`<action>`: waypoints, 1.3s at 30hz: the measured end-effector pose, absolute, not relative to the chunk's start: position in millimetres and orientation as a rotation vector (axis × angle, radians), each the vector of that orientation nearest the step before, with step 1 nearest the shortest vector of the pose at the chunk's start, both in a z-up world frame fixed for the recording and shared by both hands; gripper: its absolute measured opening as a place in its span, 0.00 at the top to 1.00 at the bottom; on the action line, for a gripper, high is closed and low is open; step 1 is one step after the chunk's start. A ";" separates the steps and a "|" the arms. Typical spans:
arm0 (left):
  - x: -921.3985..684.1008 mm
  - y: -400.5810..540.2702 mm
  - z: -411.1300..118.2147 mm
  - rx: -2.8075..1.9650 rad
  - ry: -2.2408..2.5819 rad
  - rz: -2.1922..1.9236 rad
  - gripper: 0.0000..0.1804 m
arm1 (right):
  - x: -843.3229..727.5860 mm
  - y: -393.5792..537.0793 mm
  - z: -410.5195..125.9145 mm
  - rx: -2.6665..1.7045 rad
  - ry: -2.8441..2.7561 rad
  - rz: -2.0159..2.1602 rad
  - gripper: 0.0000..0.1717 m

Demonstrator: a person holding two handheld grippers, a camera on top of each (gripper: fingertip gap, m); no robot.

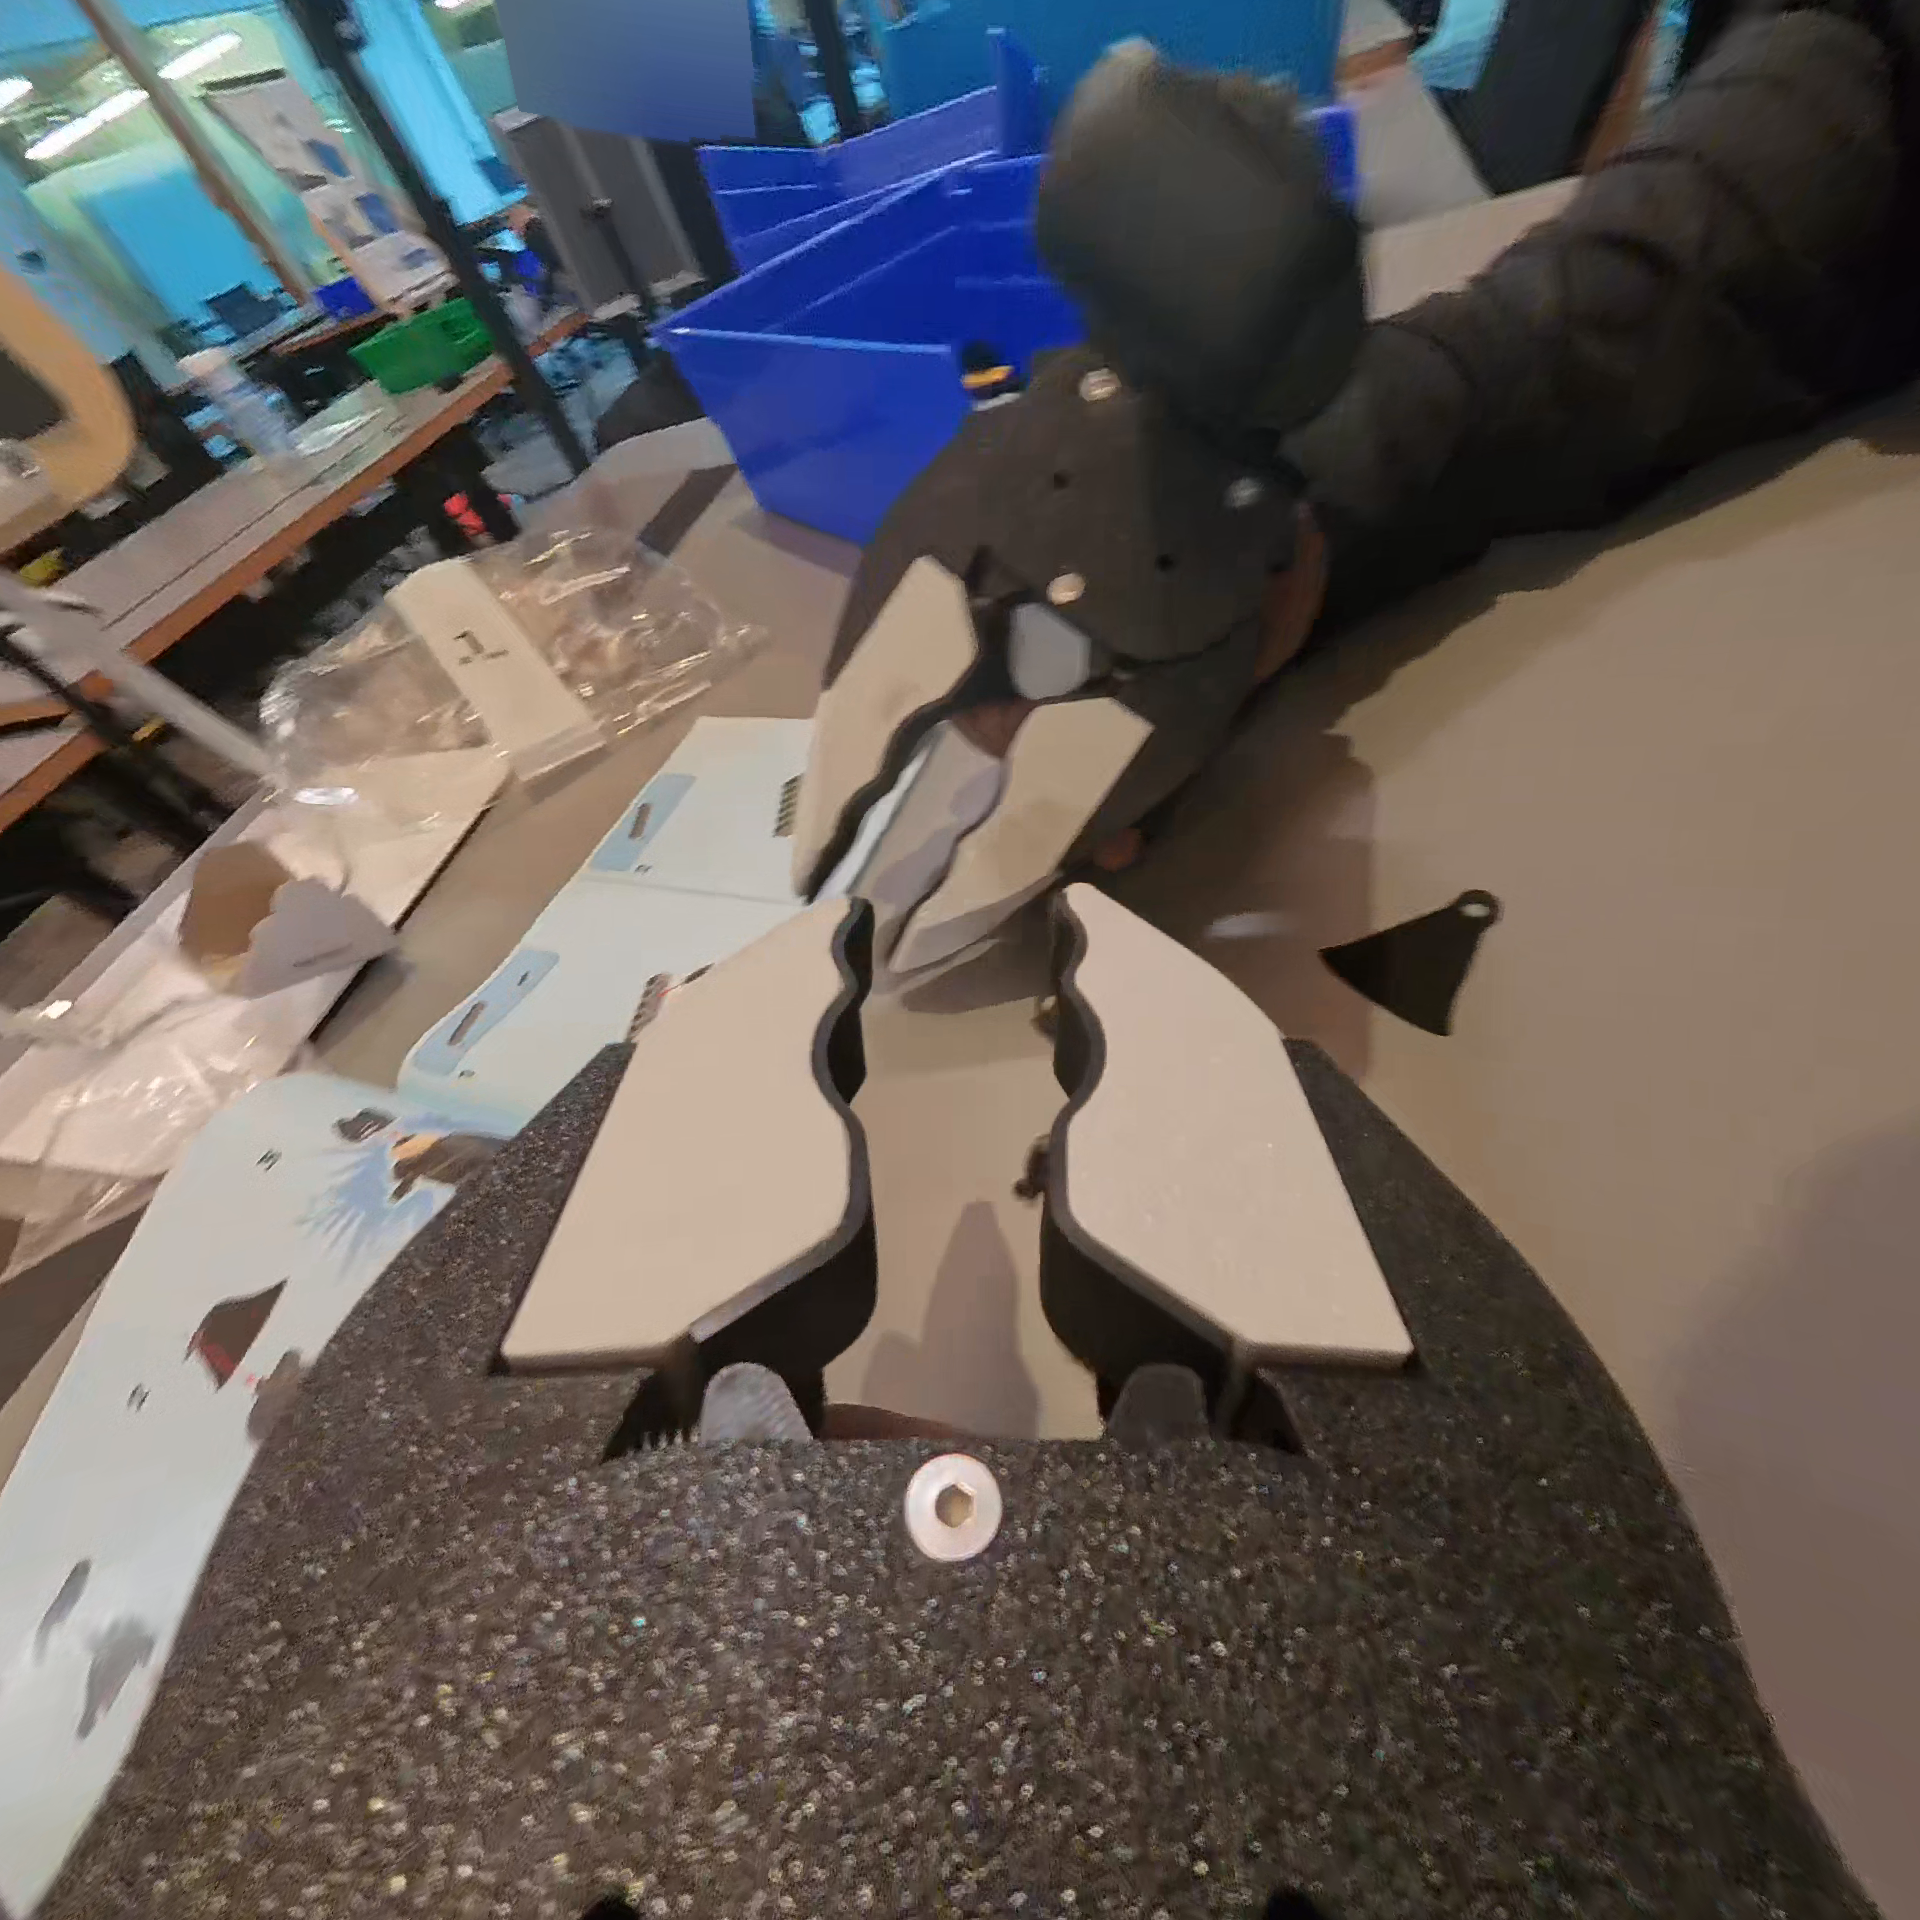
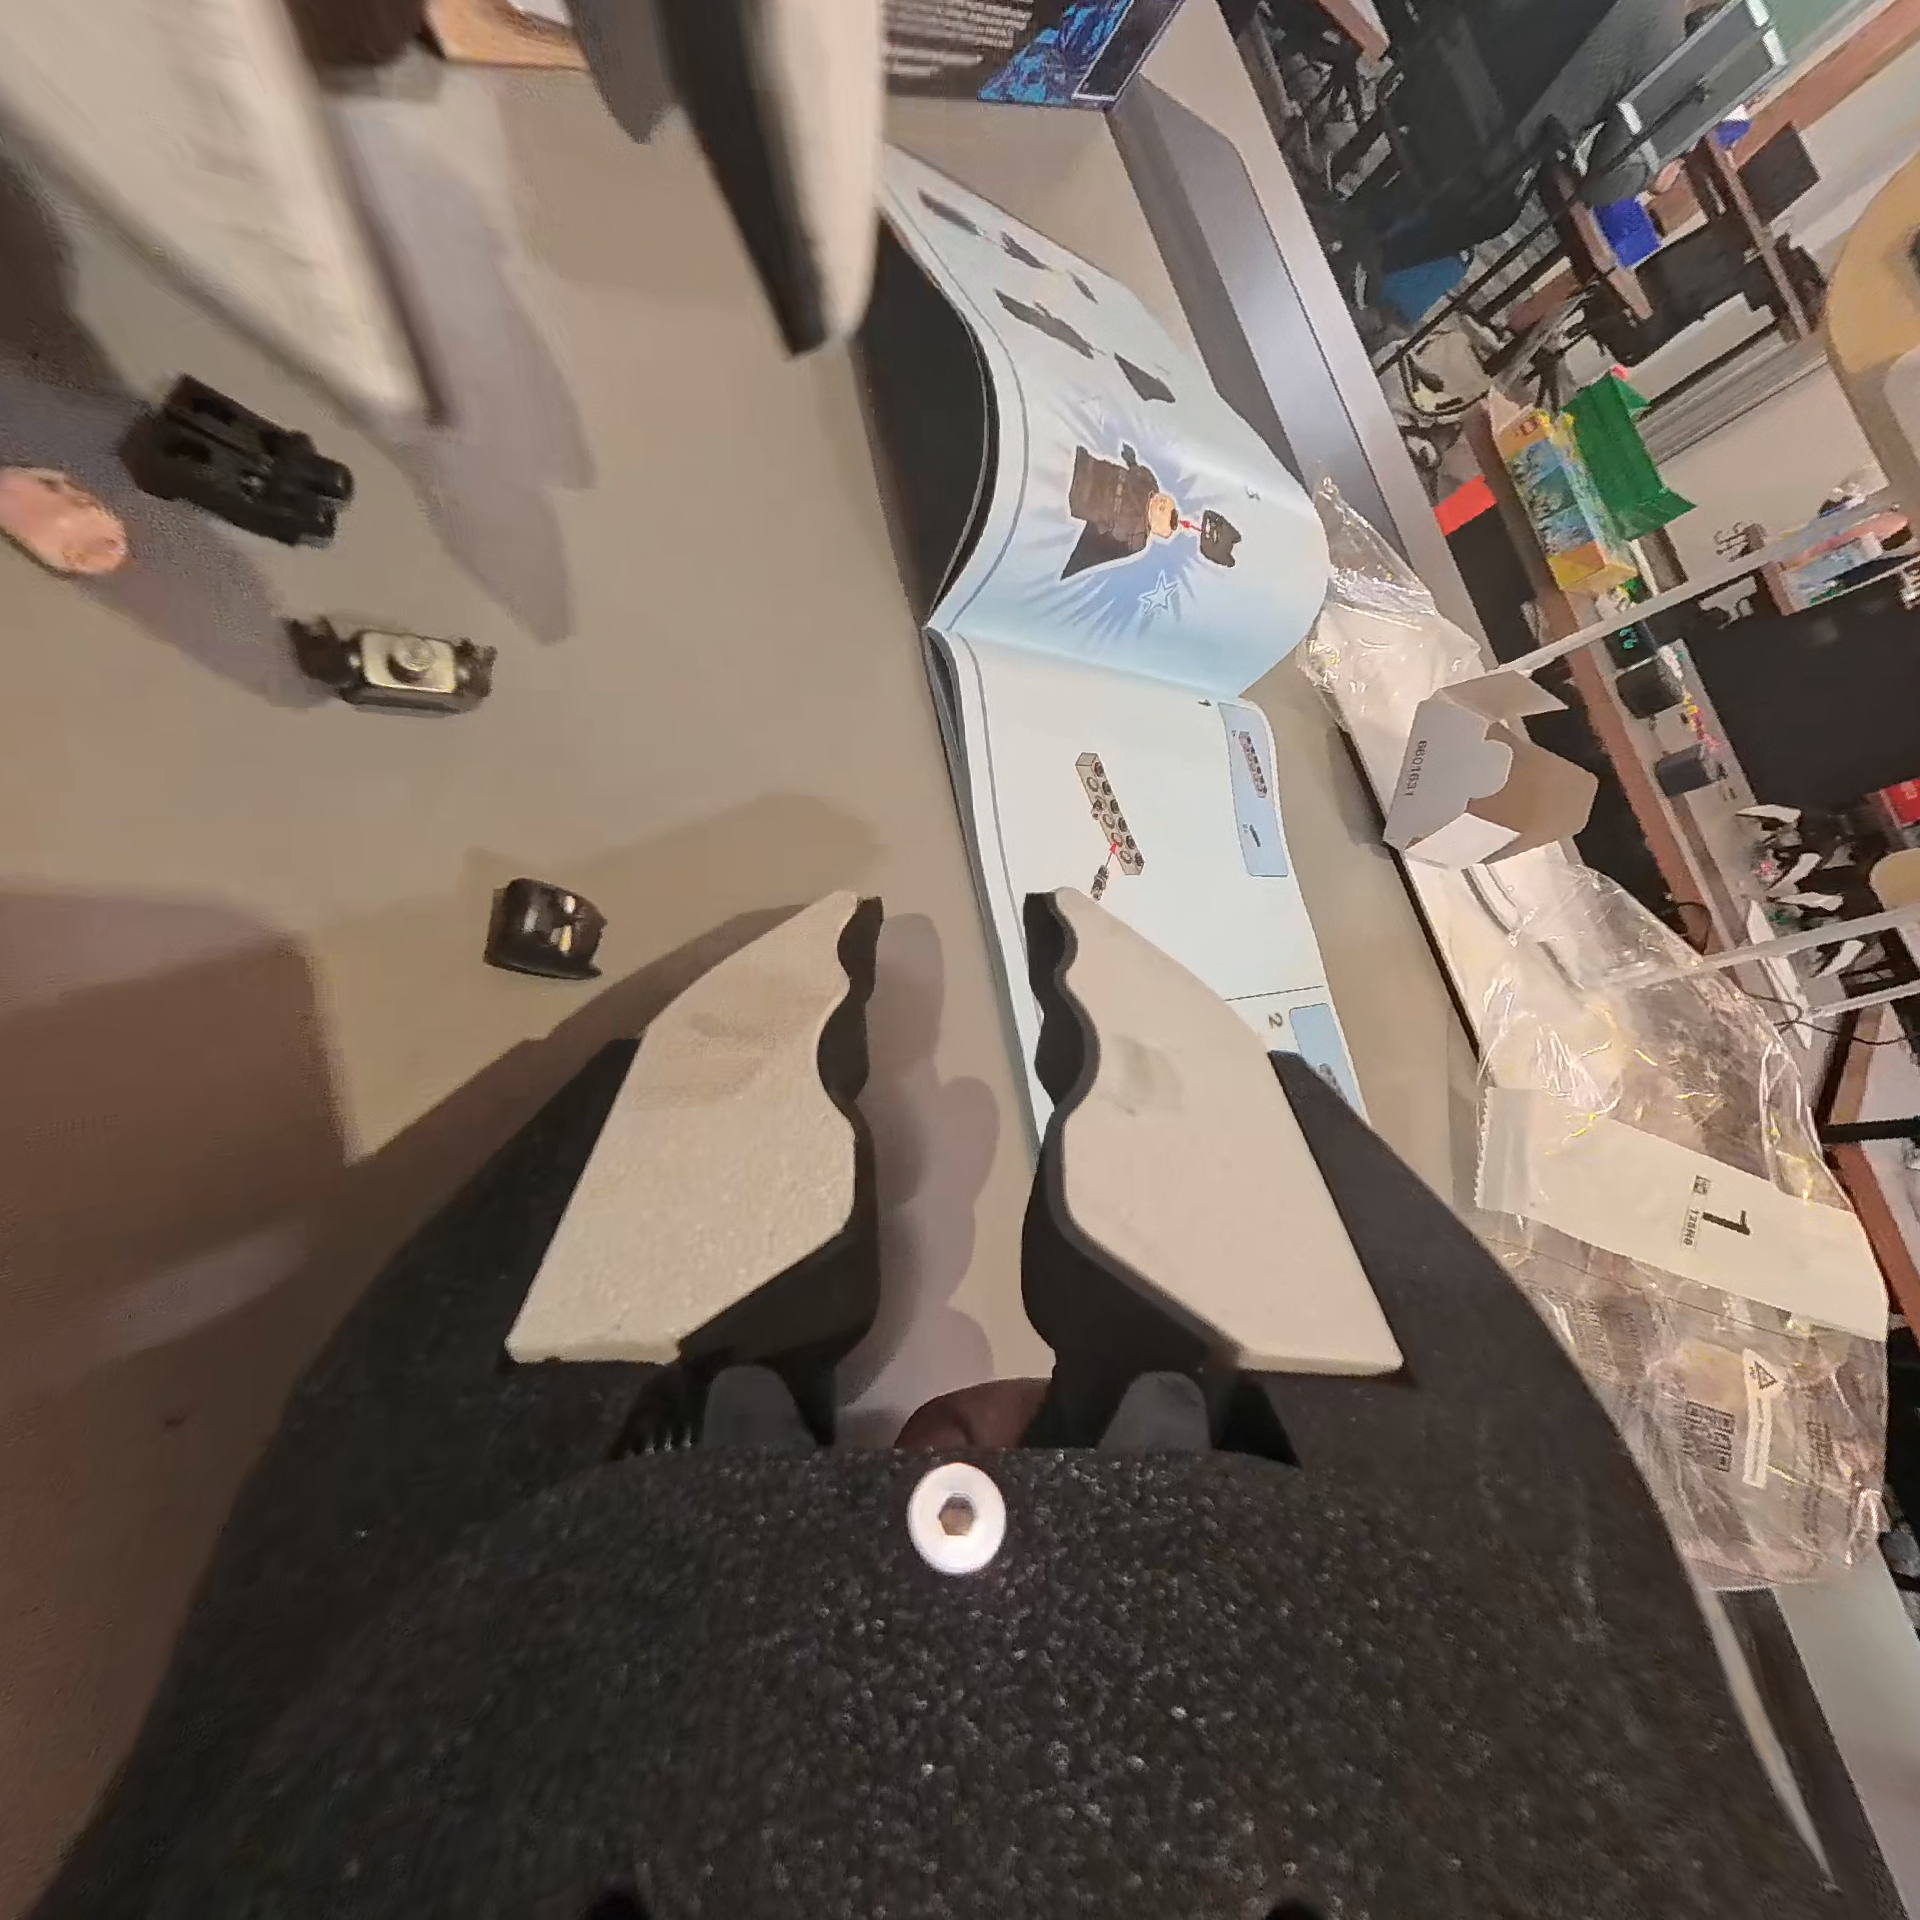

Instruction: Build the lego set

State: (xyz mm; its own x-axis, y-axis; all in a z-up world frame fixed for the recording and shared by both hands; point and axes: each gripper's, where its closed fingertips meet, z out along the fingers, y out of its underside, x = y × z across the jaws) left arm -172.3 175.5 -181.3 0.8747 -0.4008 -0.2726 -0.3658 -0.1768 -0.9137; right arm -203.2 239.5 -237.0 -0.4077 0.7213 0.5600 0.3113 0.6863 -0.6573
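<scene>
My left gripper (image 1: 961, 909) is open, with bare grey table (image 1: 1558, 1039) showing between its fingers. Just ahead of it, my right gripper (image 1: 935, 831) points down at the table beside the open instruction booklet (image 1: 644, 894). In the right wrist view my right gripper (image 2: 951, 904) is open and holds nothing; its right fingertip (image 2: 1070, 925) is over the booklet's (image 2: 1143, 748) edge. A black mask-shaped piece (image 2: 545, 928) lies just left of it. Farther off lie a small black and grey piece (image 2: 400, 665) and a black brick piece (image 2: 239, 468). A black triangular piece (image 1: 1413, 961) lies right of my left gripper.
A person's black sleeve (image 1: 1558, 364) holds the right gripper. Blue bins (image 1: 852, 343) stand behind it. A small open white box (image 2: 1475, 769) and clear plastic bags (image 2: 1662, 1143) lie beyond the booklet near the table edge. A fingertip (image 2: 62, 520) shows at the left. One gripper's finger ends stand about 9 cm off the other's. It is some 5 cm from my right tips to the black mask-shaped piece (image 2: 545, 928).
</scene>
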 end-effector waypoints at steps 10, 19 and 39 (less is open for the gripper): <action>-91.7 159.2 -234.7 -2.006 0.995 -0.083 0.82 | -205.2 241.7 -238.8 -0.829 -2.013 0.581 0.86; -80.4 156.0 -247.7 -2.092 1.009 -0.150 0.83 | -205.3 241.6 -239.8 -0.830 -2.019 0.575 0.88; -73.9 159.8 -258.8 -2.211 0.962 -0.136 0.84 | -200.2 248.3 -236.4 -0.807 -1.973 0.536 0.84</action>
